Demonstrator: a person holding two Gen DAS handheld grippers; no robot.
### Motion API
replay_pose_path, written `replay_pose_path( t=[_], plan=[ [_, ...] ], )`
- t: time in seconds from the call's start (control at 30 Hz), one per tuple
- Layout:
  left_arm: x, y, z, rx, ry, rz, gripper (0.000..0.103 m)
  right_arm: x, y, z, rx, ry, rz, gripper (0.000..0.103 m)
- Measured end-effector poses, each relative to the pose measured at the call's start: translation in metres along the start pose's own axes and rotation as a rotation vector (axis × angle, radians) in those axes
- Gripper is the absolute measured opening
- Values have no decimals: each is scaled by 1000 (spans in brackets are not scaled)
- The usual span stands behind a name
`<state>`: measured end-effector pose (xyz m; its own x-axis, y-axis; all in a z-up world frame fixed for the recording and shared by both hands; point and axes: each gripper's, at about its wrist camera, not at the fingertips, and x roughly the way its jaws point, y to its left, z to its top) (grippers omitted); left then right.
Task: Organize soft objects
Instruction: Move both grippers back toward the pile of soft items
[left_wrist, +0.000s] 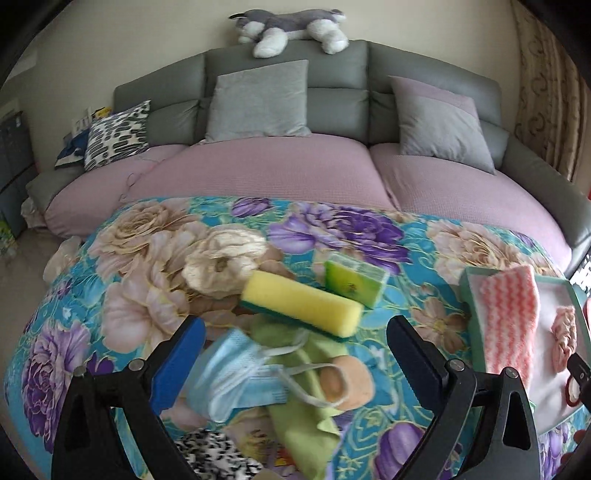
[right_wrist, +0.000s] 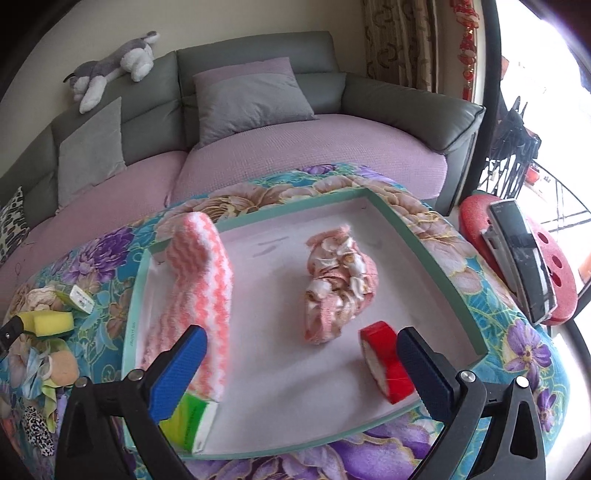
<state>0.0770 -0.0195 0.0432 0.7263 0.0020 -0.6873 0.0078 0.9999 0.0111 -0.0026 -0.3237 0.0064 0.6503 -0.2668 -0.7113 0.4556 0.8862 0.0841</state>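
My left gripper (left_wrist: 295, 350) is open above a pile on the floral cloth: a blue face mask (left_wrist: 236, 373), a green cloth (left_wrist: 306, 406) and a peach puff (left_wrist: 347, 380). A yellow sponge (left_wrist: 301, 301) and a green packet (left_wrist: 354, 280) lie just beyond. My right gripper (right_wrist: 301, 363) is open over the shallow tray (right_wrist: 436, 258), which holds a pink-and-white striped cloth (right_wrist: 201, 277), a crumpled pink cloth (right_wrist: 338, 286), a red-and-white piece (right_wrist: 386, 363) by the right finger and a green-and-white packet (right_wrist: 190, 417) by the left finger.
A sofa (left_wrist: 280, 173) with grey cushions stands behind the table, with a plush dog (left_wrist: 291, 29) on its back. A red stool (right_wrist: 554, 273) with a dark device on it stands at the right. A black-and-white patterned cloth (left_wrist: 218, 458) lies at the near edge.
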Motion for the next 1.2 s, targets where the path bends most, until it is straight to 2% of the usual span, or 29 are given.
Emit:
replay_pose_path(
  t=[0.2, 0.4, 0.53, 0.73, 0.97, 1.2],
  plan=[
    [1, 29, -2, -63, 8, 18, 99, 1, 47, -6, -77, 18, 78, 103],
    [-3, 40, -6, -40, 5, 5, 99, -1, 85, -13, -133, 31, 156, 103],
    [-13, 54, -7, -53, -30, 36, 99, -3, 103, -18, -169, 40, 198, 103],
    [-21, 86, -13, -124, -47, 92, 99, -4, 127, -25, -205, 63, 261, 103],
    [-12, 118, -28, -191, 22, 50, 99, -6, 163, -40, -290, 93, 312, 103],
    [-5, 116, -45, -182, 64, -13, 99, -9, 183, -57, -352, 118, 309, 103]
  ],
)
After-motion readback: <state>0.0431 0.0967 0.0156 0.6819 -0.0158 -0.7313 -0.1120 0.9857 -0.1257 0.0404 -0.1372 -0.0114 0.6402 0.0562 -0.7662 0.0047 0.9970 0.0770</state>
